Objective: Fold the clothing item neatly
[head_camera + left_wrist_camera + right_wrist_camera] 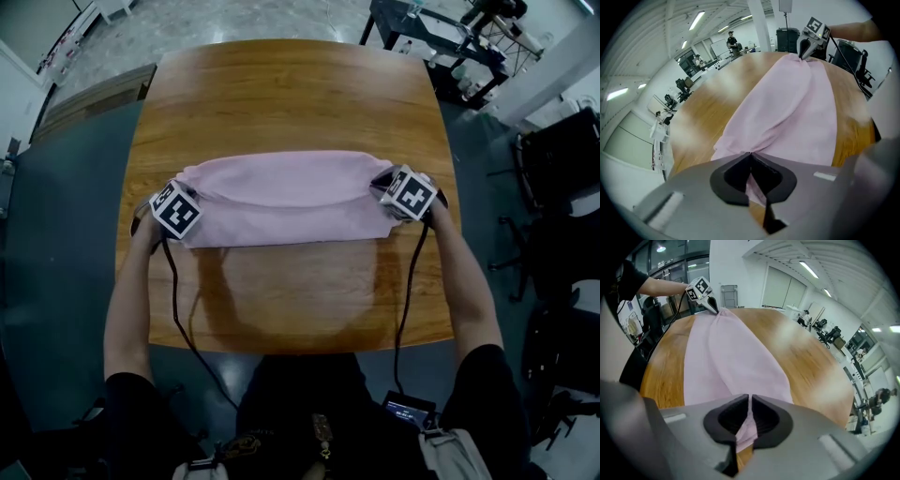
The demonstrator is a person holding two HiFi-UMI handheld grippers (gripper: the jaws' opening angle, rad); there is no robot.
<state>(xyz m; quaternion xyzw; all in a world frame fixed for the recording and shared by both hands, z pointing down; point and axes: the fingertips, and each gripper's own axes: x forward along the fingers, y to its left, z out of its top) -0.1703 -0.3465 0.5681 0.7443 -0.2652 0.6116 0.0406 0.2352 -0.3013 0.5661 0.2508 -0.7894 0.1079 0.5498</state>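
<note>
left tongs (750,155) and right tongs (749,398) each pinch an end of the garment (281,199) stretched between them on the desk (281,94); the fold likely needs an even lift next.

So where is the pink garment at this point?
In the head view the pink garment lies stretched across the middle of the wooden table, its left end pinched by the left gripper and its right end by the right gripper.
</note>
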